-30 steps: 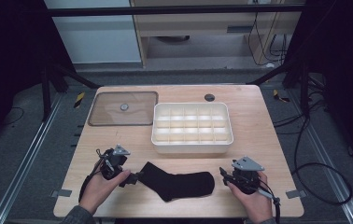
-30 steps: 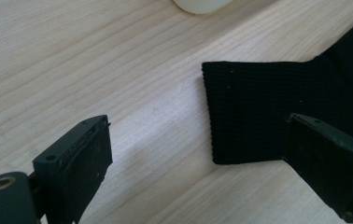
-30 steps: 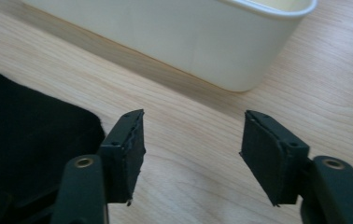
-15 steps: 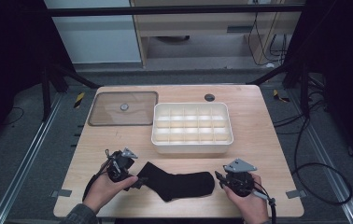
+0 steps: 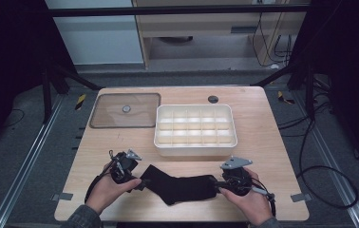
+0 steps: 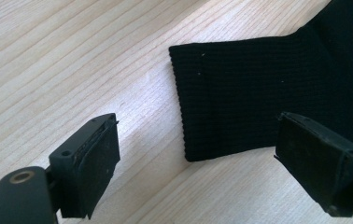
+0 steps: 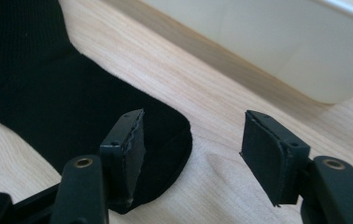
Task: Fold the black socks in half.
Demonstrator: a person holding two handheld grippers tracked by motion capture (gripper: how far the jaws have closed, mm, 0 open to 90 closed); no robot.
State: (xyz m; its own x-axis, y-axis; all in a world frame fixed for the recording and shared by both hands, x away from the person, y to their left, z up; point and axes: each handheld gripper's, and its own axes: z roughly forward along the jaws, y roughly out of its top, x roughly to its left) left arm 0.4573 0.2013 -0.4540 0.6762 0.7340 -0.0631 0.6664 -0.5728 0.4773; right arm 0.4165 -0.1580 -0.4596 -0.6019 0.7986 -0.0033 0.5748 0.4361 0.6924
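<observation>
A black sock (image 5: 180, 185) lies flat near the table's front edge, cuff to the left and toe to the right. My left gripper (image 5: 138, 182) is open at the cuff end; in the left gripper view the ribbed cuff (image 6: 254, 100) lies between and just beyond my jaws, apart from both pads. My right gripper (image 5: 217, 184) is open at the toe end. In the right gripper view the rounded toe (image 7: 165, 128) sits under the left jaw, with bare wood under the right jaw.
A white divided tray (image 5: 195, 130) stands behind the sock, and its wall (image 7: 277, 42) is close ahead of my right gripper. A clear lid with a knob (image 5: 126, 110) lies at the back left. A small dark disc (image 5: 212, 99) rests near the far edge.
Both hands have slid inward along the table toward the sock's two ends. The sock itself has stayed in place.
</observation>
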